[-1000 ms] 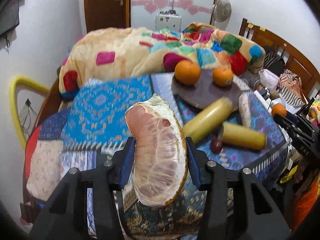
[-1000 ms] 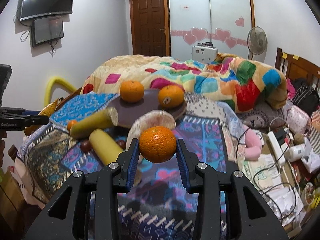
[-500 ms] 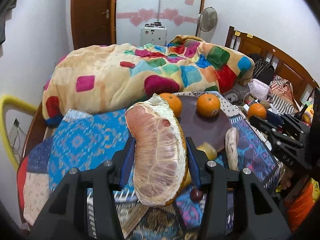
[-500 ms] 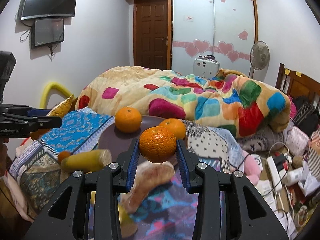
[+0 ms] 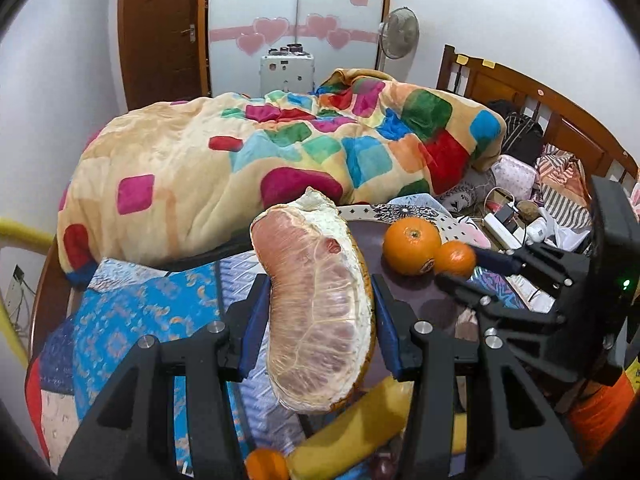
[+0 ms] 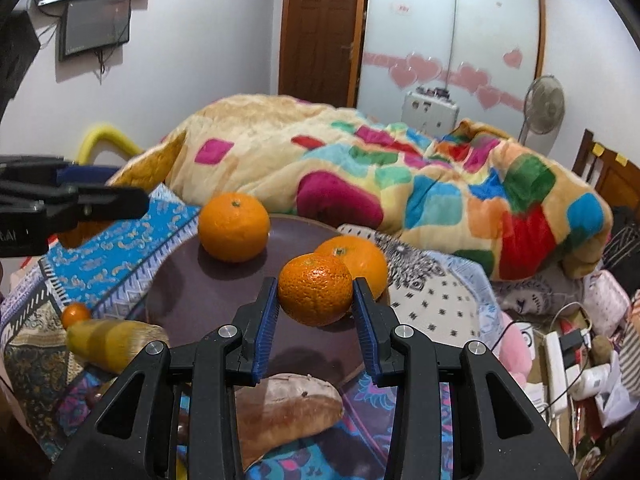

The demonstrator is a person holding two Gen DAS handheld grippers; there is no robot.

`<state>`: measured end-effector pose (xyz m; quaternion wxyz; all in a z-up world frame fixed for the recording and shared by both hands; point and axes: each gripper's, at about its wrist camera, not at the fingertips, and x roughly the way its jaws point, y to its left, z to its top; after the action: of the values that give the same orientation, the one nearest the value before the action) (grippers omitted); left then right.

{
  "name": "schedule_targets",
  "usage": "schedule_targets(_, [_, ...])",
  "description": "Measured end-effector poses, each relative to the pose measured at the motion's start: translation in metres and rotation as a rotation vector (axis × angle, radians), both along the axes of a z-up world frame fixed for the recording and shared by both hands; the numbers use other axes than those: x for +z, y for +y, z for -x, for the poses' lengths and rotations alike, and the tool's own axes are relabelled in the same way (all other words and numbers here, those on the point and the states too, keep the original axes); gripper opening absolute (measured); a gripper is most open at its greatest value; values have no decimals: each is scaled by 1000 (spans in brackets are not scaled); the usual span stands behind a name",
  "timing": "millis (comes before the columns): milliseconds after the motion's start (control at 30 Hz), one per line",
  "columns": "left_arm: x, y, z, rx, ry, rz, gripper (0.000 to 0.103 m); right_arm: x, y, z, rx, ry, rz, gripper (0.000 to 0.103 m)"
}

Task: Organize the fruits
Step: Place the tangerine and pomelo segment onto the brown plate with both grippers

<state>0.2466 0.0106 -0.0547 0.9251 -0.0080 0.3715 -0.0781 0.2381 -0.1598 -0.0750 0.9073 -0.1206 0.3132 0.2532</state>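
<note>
Above the dark round plate [image 6: 224,304] on the patterned bedspread [image 6: 116,248], my right gripper [image 6: 316,304] clamps a small orange [image 6: 316,294], with two bigger oranges [image 6: 234,226] on the plate at 11 and 1 o'clock from it. My left gripper [image 5: 318,316] grasps a peeled pomelo wedge [image 5: 316,304] upright over the plate's near edge. From the left camera, the right gripper shows at 3 o'clock. A yellow banana [image 5: 356,432] lies at 6 o'clock, below the wedge.
</note>
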Motion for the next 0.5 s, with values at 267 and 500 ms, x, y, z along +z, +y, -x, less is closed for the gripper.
schedule_targets(267, [-12,-23,-26,-43,33,-13,49,-9,1,-14,19,81,38,34])
schedule_targets(500, [-30,-35,-44,-61,84,-6,49,-12,5,-15,40,97,59,35])
